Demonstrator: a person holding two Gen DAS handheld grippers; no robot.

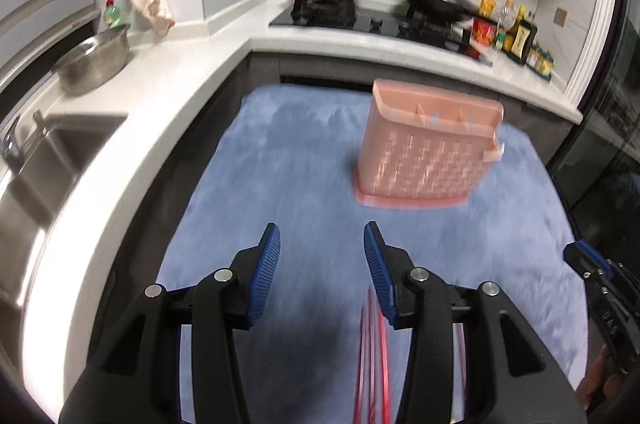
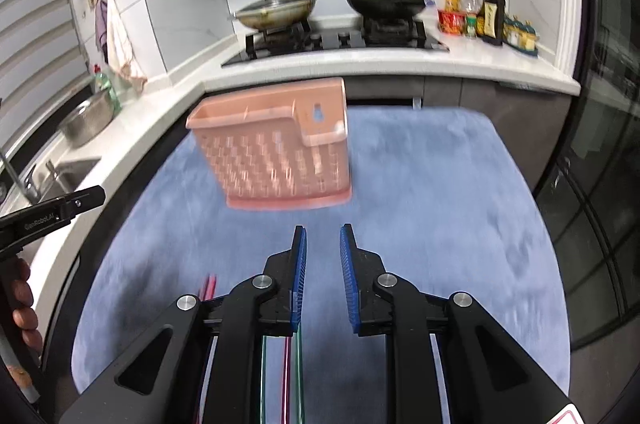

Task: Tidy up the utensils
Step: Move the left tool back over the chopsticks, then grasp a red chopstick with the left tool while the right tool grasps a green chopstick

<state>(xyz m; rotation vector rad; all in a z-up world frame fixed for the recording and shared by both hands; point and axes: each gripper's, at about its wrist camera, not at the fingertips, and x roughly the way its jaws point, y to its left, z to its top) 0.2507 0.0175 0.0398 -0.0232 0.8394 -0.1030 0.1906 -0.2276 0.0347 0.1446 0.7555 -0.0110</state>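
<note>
Both frames are blurring from motion. Pink slotted utensil holder (image 1: 430,148) is standing upright on the blue cloth (image 1: 288,160) covering the tabletop, toward the far side, ahead and right of the left hand-held gripper (image 1: 322,266), ahead and left of the right hand-held gripper (image 2: 323,274). Holder is showing dividers inside; nothing is visibly sticking out of it.

Left hand-held gripper is hovering over the cloth with jaws released, a clear gap between the blue pads, nothing between them. Red chopsticks (image 1: 374,364) are lying on the cloth under its right finger, running toward the camera, not gripped.

Right hand-held gripper is sitting with jaws apart by a narrow gap, pads pressing on nothing. Thin coloured sticks (image 2: 280,376), greenish and magenta, are lying on the cloth below its frame; a red pair (image 2: 209,286) is peeking out left of it. Exact count I cannot tell.

Person's fingers (image 2: 22,304) are holding the other gripper's handle at the left edge of the right view.

Behind: white counter (image 1: 168,76), steel colander (image 1: 92,62), sink (image 1: 44,160), stove with two lidded woks (image 2: 276,10), sauce bottles (image 2: 490,16).
</note>
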